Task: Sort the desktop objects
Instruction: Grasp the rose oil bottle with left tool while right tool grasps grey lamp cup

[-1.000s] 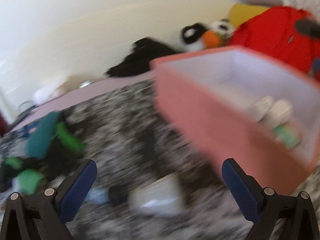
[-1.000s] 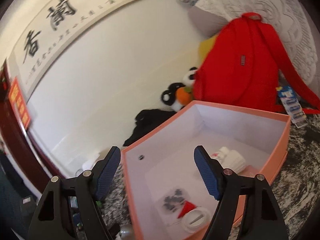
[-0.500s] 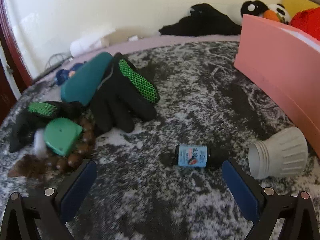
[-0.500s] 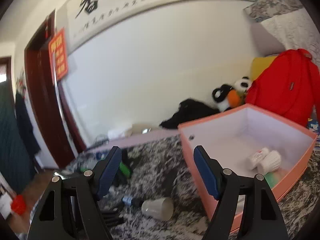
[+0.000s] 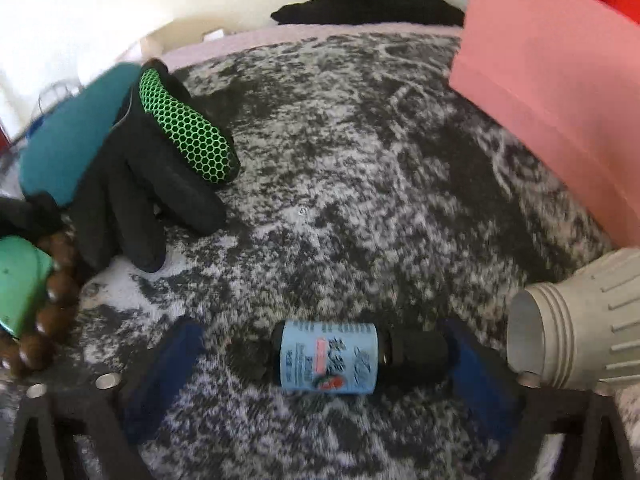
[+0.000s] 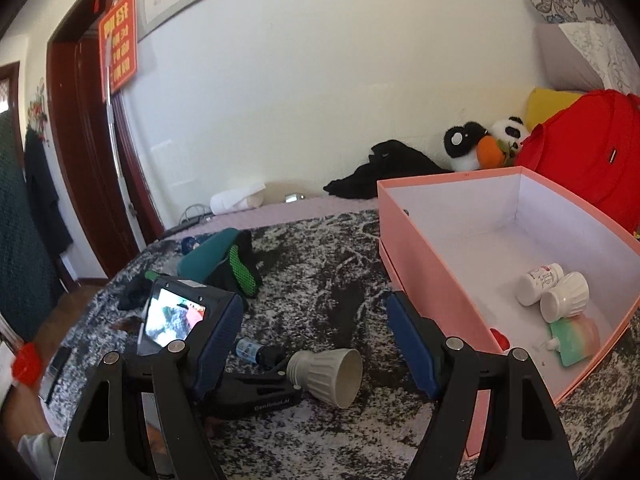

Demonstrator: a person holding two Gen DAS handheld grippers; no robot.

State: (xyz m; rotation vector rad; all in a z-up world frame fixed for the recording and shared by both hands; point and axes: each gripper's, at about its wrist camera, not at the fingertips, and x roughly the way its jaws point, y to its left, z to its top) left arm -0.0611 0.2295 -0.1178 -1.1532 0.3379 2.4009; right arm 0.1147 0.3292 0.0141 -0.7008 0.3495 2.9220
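Observation:
A small dark bottle with a light blue label (image 5: 340,356) lies on its side on the black-and-white mottled cloth (image 5: 360,160). My left gripper (image 5: 324,364) is open, low over the cloth, with the bottle between its blue pads, not touching. A white ribbed cup (image 5: 580,328) lies on its side just right of the bottle; the right wrist view shows both, the cup (image 6: 328,372) and the bottle (image 6: 256,350). A pink box (image 6: 440,264) holds a white bottle (image 6: 538,280), a white cup and a striped item. My right gripper (image 6: 312,340) is open, held above the cloth.
A black and green glove (image 5: 160,168), a teal case (image 5: 72,136), a green lid and brown beads (image 5: 52,312) lie at the left. Black clothing (image 6: 384,168), plush toys (image 6: 480,144) and a red backpack (image 6: 588,152) sit at the back by the wall.
My left gripper has swung away from the pink box, down and forward to the cloth, so the blue-labelled bottle now lies between its pads. My right gripper has pulled back from over the box.

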